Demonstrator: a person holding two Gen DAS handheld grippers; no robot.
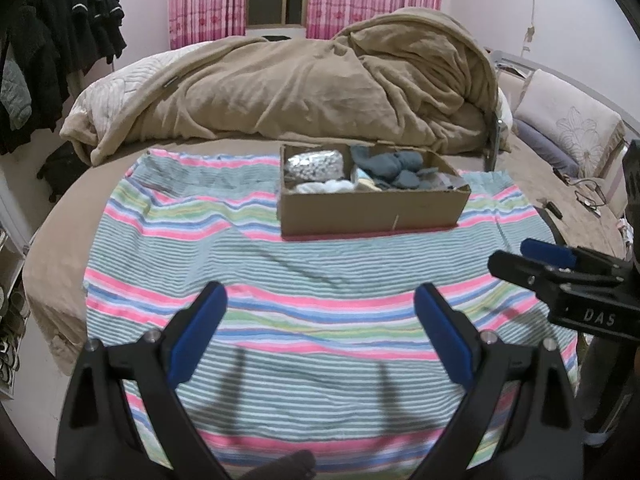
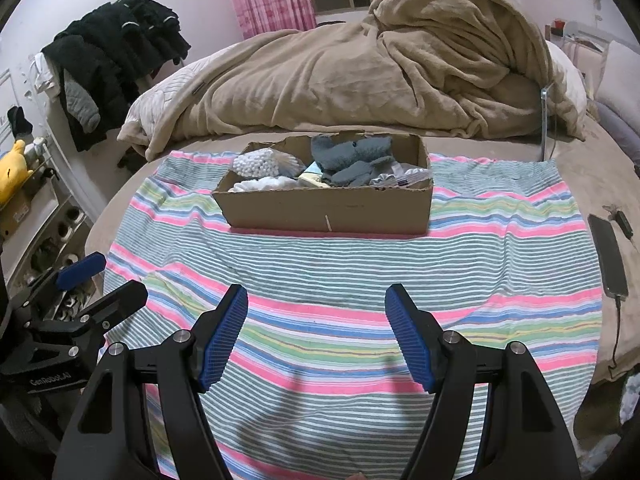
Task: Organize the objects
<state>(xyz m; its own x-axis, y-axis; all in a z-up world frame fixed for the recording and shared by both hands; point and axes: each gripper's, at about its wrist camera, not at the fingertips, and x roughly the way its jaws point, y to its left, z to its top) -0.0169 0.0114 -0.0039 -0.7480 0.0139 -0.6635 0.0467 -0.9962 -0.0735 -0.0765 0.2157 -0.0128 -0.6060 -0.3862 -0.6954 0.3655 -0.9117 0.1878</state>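
Observation:
A shallow cardboard box [image 1: 372, 210] [image 2: 328, 212] stands on a striped towel [image 1: 304, 276] [image 2: 352, 280] spread over the bed. Inside lie blue-grey socks [image 1: 394, 166] [image 2: 352, 156], a white dotted bundle [image 1: 314, 165] [image 2: 252, 165] and white cloth [image 1: 326, 187] [image 2: 260, 184]. My left gripper [image 1: 320, 300] hovers open over the towel's near part, nothing between its blue pads, well short of the box. My right gripper [image 2: 316, 300] is likewise open and empty over the towel. Each gripper shows at the other view's edge, the right [image 1: 516, 254] and the left [image 2: 116, 280].
A heaped tan blanket [image 1: 304, 80] [image 2: 372, 76] fills the bed behind the box. A phone on a cable [image 2: 608, 256] lies right of the towel. Pillows [image 1: 568, 128] sit far right, dark clothes [image 1: 60, 48] [image 2: 116, 44] hang at left, and a shoe rack [image 2: 52, 232] stands by the bed.

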